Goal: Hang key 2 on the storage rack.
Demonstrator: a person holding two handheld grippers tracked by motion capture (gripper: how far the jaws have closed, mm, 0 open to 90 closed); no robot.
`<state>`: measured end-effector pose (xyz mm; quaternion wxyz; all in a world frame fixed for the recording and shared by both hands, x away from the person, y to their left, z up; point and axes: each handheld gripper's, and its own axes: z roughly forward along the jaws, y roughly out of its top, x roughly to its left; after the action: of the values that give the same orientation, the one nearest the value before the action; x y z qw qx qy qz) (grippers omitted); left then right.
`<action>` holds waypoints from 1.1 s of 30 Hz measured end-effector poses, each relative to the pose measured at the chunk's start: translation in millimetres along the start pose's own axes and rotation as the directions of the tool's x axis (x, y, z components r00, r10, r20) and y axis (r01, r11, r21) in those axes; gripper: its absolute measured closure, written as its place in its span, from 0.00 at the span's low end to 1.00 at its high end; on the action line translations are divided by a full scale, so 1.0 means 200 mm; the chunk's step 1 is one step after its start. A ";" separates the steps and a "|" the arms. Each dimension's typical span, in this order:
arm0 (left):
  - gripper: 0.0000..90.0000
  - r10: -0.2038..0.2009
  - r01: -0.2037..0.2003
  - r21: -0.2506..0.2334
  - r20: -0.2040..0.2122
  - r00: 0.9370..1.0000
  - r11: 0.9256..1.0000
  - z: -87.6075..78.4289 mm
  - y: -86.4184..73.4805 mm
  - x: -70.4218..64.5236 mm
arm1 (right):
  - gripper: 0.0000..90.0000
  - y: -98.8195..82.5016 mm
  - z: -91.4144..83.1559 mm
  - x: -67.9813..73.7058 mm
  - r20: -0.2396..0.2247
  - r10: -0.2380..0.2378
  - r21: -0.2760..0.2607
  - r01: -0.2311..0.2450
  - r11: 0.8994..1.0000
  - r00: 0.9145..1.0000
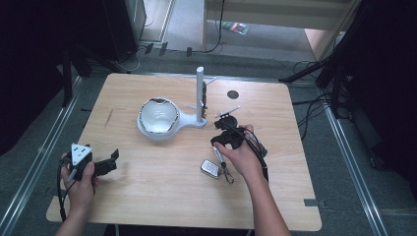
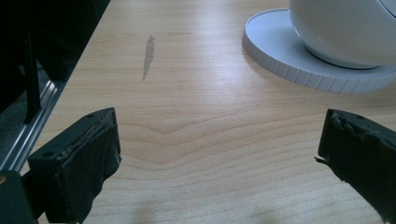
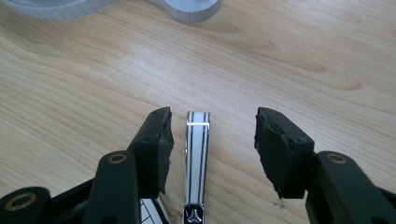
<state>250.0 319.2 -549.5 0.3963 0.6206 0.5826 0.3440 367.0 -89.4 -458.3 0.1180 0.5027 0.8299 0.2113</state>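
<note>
One key fob strap (image 3: 197,154) between right tool's (image 3: 212,149) open jaws.

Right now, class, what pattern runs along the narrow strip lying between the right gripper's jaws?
The strip is white with thin black lengthwise stripes, seen best in the right gripper view.

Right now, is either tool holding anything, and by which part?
Nothing is held. The right tool is open, its jaws either side of a striped metal strap lying on the table, not touching it. The left tool is open over bare wood.
</note>
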 end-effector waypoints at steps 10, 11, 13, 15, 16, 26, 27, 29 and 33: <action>0.00 -0.002 0.002 -0.001 0.003 1.000 1.000 0.00 0.00 0.00 | 0.54 -0.01 0.04 0.00 0.007 0.011 0.098 -0.012 0.995 1.000; 0.00 -0.002 0.002 -0.001 0.003 1.000 1.000 0.00 0.00 0.00 | 0.54 -0.01 0.04 0.00 0.008 0.012 0.108 -0.013 0.994 1.000; 0.00 -0.003 0.003 -0.001 0.004 1.000 1.000 0.00 0.00 0.00 | 0.55 -0.02 0.05 0.01 0.005 0.016 0.130 -0.017 0.991 1.000; 0.00 -0.002 0.002 -0.001 0.003 1.000 1.000 0.00 0.00 0.00 | 0.55 -0.02 0.07 0.01 0.009 0.017 0.150 -0.018 0.989 1.000; 0.00 -0.002 0.002 -0.001 0.003 1.000 1.000 0.00 0.00 0.00 | 0.56 -0.02 0.07 0.00 0.008 0.012 0.157 -0.013 0.988 1.000; 0.00 0.000 0.000 -0.001 0.002 1.000 1.000 0.00 0.00 0.00 | 0.60 -0.04 0.12 0.00 -0.006 0.037 0.235 -0.034 0.971 0.999; 0.00 0.000 0.000 -0.001 0.002 1.000 1.000 0.00 0.00 0.00 | 0.61 -0.04 0.12 0.00 -0.008 0.033 0.242 -0.030 0.970 0.999; 0.00 0.000 0.000 -0.001 0.002 1.000 1.000 0.00 0.00 0.00 | 0.63 -0.04 0.13 0.00 -0.012 0.044 0.259 -0.040 0.965 0.999; 0.00 -0.001 0.001 -0.001 0.003 1.000 1.000 0.00 0.00 0.00 | 0.64 -0.04 0.14 -0.01 -0.021 0.051 0.275 -0.043 0.961 0.998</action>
<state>250.1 319.5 -549.5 0.3979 0.6206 0.5821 0.3430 372.9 -87.4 -486.9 0.0307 0.5307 0.8406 0.1041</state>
